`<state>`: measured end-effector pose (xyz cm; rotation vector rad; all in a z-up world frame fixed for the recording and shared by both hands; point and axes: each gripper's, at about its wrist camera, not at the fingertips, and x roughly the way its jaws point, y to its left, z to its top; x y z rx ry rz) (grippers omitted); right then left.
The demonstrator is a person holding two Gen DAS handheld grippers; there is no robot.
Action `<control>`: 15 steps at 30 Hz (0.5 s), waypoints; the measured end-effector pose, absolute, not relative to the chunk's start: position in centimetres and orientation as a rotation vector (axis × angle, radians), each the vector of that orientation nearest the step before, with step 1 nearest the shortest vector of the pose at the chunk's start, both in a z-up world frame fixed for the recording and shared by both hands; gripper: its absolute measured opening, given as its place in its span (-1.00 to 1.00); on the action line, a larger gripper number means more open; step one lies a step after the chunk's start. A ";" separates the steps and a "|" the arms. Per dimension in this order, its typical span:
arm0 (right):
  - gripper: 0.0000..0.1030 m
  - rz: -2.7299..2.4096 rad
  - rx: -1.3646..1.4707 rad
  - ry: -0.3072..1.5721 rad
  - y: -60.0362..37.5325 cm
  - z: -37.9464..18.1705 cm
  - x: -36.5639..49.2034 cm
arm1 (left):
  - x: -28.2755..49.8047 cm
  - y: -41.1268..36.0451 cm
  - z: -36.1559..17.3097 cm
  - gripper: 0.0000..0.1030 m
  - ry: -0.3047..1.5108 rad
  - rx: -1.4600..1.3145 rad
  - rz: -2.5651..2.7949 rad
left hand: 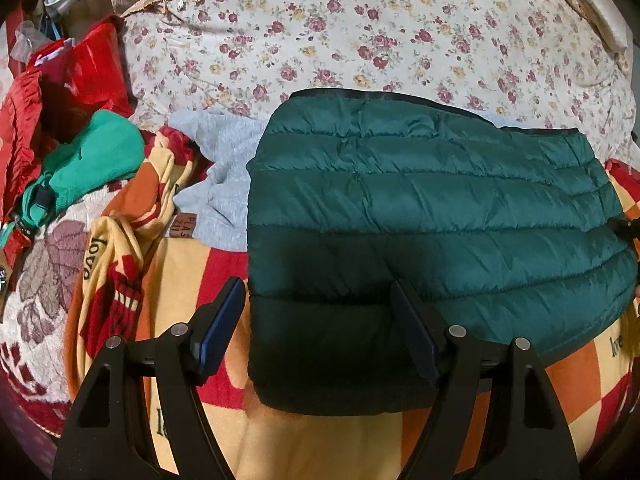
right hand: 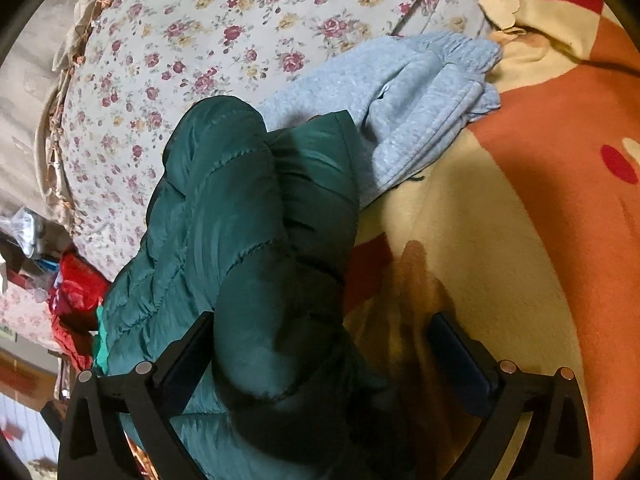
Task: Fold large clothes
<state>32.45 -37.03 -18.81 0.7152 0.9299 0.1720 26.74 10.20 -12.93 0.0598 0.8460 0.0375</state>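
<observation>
We see the green quilted jacket (left hand: 420, 208) lying folded into a flat block on the bed, on top of a checked blanket (left hand: 572, 372) in cream, orange and red. In the left wrist view the left gripper (left hand: 320, 320) hovers over the near left corner of the jacket with its fingers (left hand: 224, 320) spread apart and pressing on nothing: one finger stands just outside the jacket's left edge over the blanket, the other over the quilted cloth, so the corner lies between them. A grey sweatshirt (left hand: 224, 168) lies beyond the left finger, partly tucked under the jacket, and further to the left of it sit a bright green garment (left hand: 92, 160) and a red garment (left hand: 24, 132). Past the fingertips of both hands spreads a floral quilt (left hand: 360, 32). In the right wrist view the right gripper (right hand: 320, 344) is open very wide; a puffy fold of the jacket (right hand: 256, 280) bulges up between its fingers (right hand: 456, 352), lying close against the left one, though we cannot tell whether it touches, while the right finger stands well clear of it over the blanket (right hand: 480, 240). The grey sweatshirt (right hand: 420, 112) lies ahead of the right finger, its cuffed end resting on the blanket, just beside the far end of the jacket.
</observation>
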 end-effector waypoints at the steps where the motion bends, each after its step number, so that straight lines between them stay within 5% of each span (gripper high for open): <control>1: 0.99 0.176 0.715 0.932 -37.0 -18.8 32.5 | 26.8 10.1 -12.9 0.47 0.843 0.061 0.037; 15: 0.99 0.261 0.658 0.967 -34.6 -18.0 33.3 | 26.9 10.1 -13.0 0.46 0.846 0.056 0.032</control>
